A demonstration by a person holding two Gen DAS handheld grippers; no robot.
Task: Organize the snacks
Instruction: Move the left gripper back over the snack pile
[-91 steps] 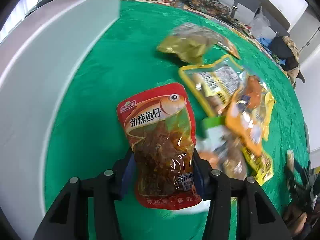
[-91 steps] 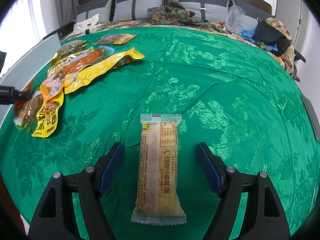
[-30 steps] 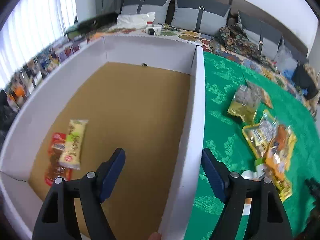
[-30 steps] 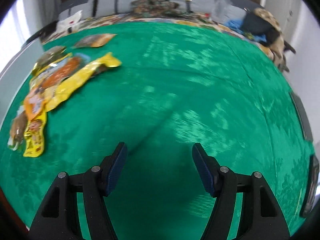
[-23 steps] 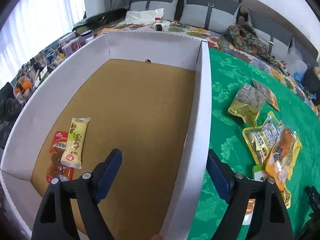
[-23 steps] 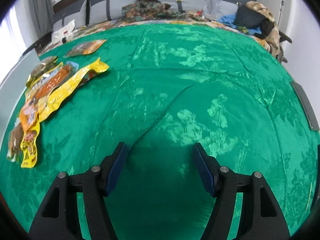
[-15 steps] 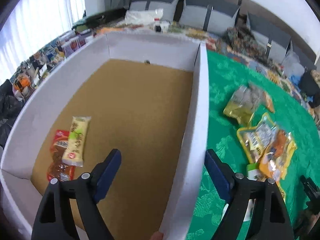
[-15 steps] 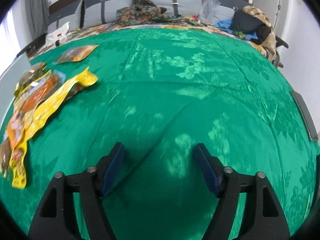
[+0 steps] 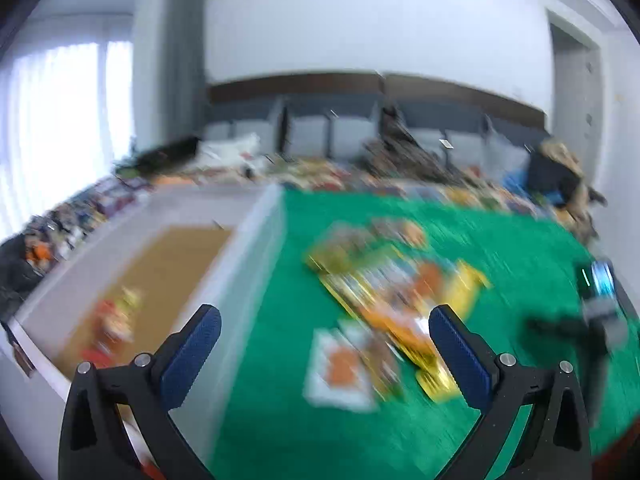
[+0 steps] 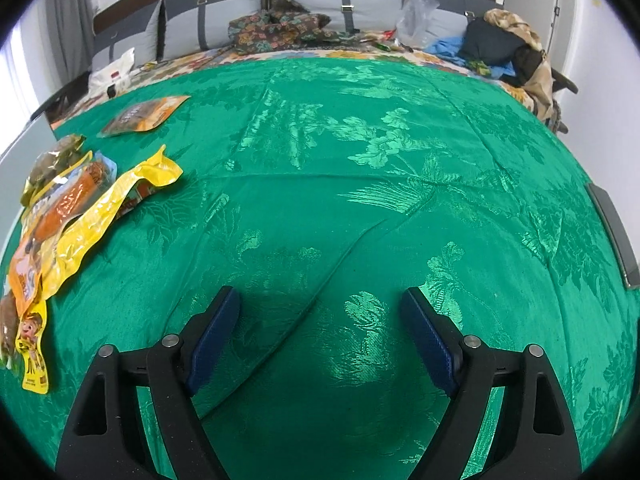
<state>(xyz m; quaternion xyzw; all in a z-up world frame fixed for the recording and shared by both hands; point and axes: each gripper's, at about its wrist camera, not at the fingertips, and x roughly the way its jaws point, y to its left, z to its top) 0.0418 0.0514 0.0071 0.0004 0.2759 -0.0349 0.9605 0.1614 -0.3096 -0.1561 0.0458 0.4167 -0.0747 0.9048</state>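
The left wrist view is motion-blurred. My left gripper is open and empty, above the white wall of a cardboard box. Two snack packs lie inside the box at its near left. A pile of snack packs lies on the green cloth right of the box. My right gripper is open and empty over bare green cloth. The same pile, with a long yellow pack, lies at the left of the right wrist view. An orange pack lies apart, farther back.
The other gripper shows blurred at the right of the left wrist view. Cushions, clothes and a plastic bag line the far edge of the table. A dark flat object lies at the right edge.
My left gripper has swung right and tilted up, from over the box interior to over its right wall and the snack pile. My right gripper has stayed open over the cloth.
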